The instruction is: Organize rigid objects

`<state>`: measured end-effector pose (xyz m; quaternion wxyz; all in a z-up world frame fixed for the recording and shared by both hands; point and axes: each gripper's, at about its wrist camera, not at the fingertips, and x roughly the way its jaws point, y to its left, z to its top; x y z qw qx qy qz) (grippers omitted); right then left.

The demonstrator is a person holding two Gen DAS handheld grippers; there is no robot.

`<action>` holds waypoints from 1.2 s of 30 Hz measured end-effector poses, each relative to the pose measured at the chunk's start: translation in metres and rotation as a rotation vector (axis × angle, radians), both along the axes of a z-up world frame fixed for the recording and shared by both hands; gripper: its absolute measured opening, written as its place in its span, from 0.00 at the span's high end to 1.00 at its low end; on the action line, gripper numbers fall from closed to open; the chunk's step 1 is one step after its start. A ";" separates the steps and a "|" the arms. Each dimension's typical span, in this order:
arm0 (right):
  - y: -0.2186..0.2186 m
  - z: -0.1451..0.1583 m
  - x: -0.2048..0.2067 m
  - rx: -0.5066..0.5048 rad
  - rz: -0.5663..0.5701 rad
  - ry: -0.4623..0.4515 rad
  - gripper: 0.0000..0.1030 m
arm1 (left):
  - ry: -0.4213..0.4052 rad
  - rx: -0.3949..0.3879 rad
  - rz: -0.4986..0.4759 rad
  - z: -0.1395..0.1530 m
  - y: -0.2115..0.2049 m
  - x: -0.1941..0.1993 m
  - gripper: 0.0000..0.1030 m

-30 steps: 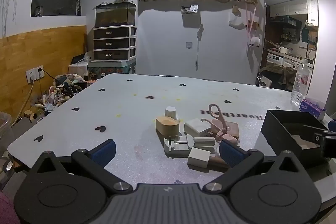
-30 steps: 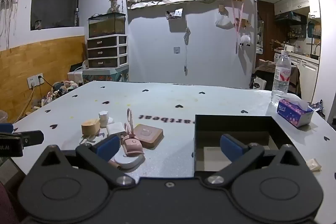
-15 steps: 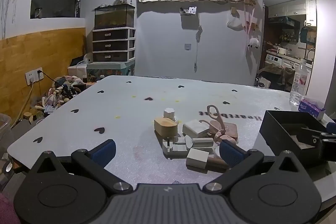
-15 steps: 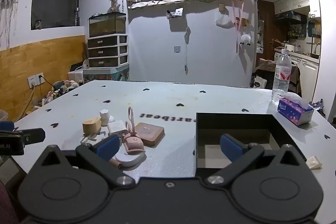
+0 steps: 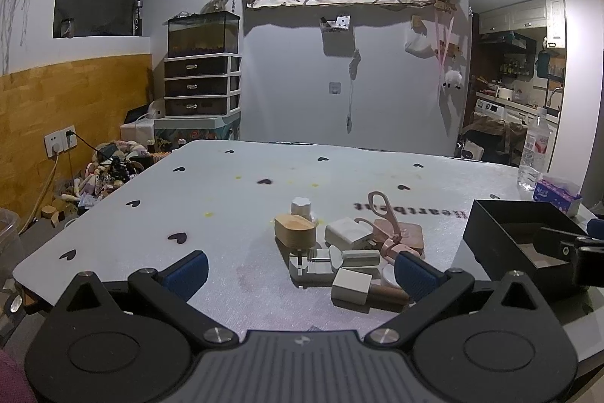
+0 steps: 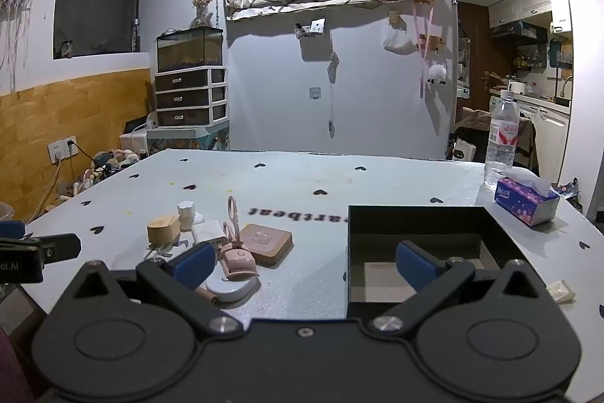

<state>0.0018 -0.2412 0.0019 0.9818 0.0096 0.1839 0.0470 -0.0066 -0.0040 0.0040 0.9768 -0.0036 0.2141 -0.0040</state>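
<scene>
Your left gripper (image 5: pixel 300 270) hangs over the near edge of the table (image 5: pixel 211 199) with its fingers wide apart and nothing between them, and your right gripper (image 6: pixel 304 263) has its fingers just as far apart and bare. The small rigid objects lie in a tight cluster just left of the black box (image 6: pixel 422 237): a wooden case (image 5: pixel 295 233), white charger (image 5: pixel 348 232), pink scissors (image 5: pixel 385 214) and white block (image 5: pixel 351 286). The black box sits open-topped.
</scene>
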 end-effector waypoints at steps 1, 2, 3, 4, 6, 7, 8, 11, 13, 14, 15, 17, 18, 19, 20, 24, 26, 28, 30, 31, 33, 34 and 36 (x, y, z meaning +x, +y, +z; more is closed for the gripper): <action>0.000 0.000 0.000 -0.001 -0.001 -0.001 0.00 | 0.000 0.000 0.000 0.000 0.000 0.000 0.00; 0.000 0.000 0.000 -0.001 -0.001 -0.001 0.00 | 0.000 0.000 0.000 0.000 0.000 0.000 0.00; 0.000 0.001 -0.001 -0.001 -0.002 -0.003 0.00 | -0.002 -0.001 0.000 0.000 0.000 0.000 0.00; -0.001 0.001 -0.001 0.000 -0.004 -0.004 0.00 | -0.001 -0.001 0.000 0.001 0.000 0.000 0.00; -0.002 0.003 -0.002 0.001 -0.005 -0.005 0.00 | -0.002 -0.001 0.000 0.001 0.000 0.000 0.00; -0.002 0.002 -0.002 0.001 -0.004 -0.005 0.00 | -0.002 0.000 0.000 0.001 0.000 -0.001 0.00; -0.002 0.002 -0.002 0.000 -0.004 -0.005 0.00 | -0.003 0.000 -0.001 0.001 0.000 -0.001 0.00; -0.003 0.003 -0.002 0.001 -0.004 -0.006 0.00 | -0.008 -0.001 -0.001 0.001 0.001 -0.001 0.00; -0.002 0.003 -0.003 0.001 -0.004 -0.005 0.00 | -0.008 -0.001 -0.001 0.001 0.001 -0.001 0.00; -0.003 0.003 -0.003 0.001 -0.004 -0.005 0.00 | -0.008 -0.001 -0.001 0.001 0.001 -0.001 0.00; -0.002 0.003 -0.003 0.001 -0.004 -0.005 0.00 | -0.008 -0.001 -0.001 0.001 0.001 -0.001 0.00; -0.002 0.003 -0.003 0.001 -0.004 -0.006 0.00 | -0.009 -0.001 -0.001 0.001 0.001 -0.001 0.00; -0.002 0.003 -0.003 0.001 -0.005 -0.006 0.00 | -0.011 -0.001 -0.002 0.001 0.001 -0.002 0.00; -0.003 0.003 -0.003 0.000 -0.005 -0.007 0.00 | -0.012 -0.001 -0.003 0.002 0.001 -0.002 0.00; -0.003 0.003 -0.003 0.000 -0.005 -0.007 0.00 | -0.013 -0.001 -0.003 0.002 0.001 -0.001 0.00; -0.003 0.004 -0.004 0.001 -0.006 -0.007 0.00 | -0.015 0.001 -0.004 0.003 -0.001 -0.003 0.00; -0.004 0.004 -0.004 0.001 -0.006 -0.008 0.00 | -0.017 0.001 -0.004 0.002 -0.001 -0.003 0.00; -0.004 0.005 -0.005 0.002 -0.006 -0.007 0.00 | -0.018 0.001 -0.004 0.003 -0.001 -0.004 0.00; -0.004 0.004 -0.005 0.001 -0.005 -0.008 0.00 | -0.019 0.002 -0.005 0.003 -0.001 -0.004 0.00; -0.003 0.004 -0.005 0.001 -0.005 -0.008 0.00 | -0.018 0.002 -0.005 0.003 -0.002 -0.004 0.00; -0.003 0.004 -0.005 0.001 -0.006 -0.008 0.00 | -0.018 0.001 -0.005 0.003 -0.002 -0.004 0.00; -0.003 0.004 -0.005 0.001 -0.006 -0.008 0.00 | -0.018 0.002 -0.004 0.003 -0.002 -0.004 0.00; -0.004 0.004 -0.005 0.001 -0.005 -0.009 0.00 | -0.019 0.003 -0.004 0.003 -0.002 -0.004 0.00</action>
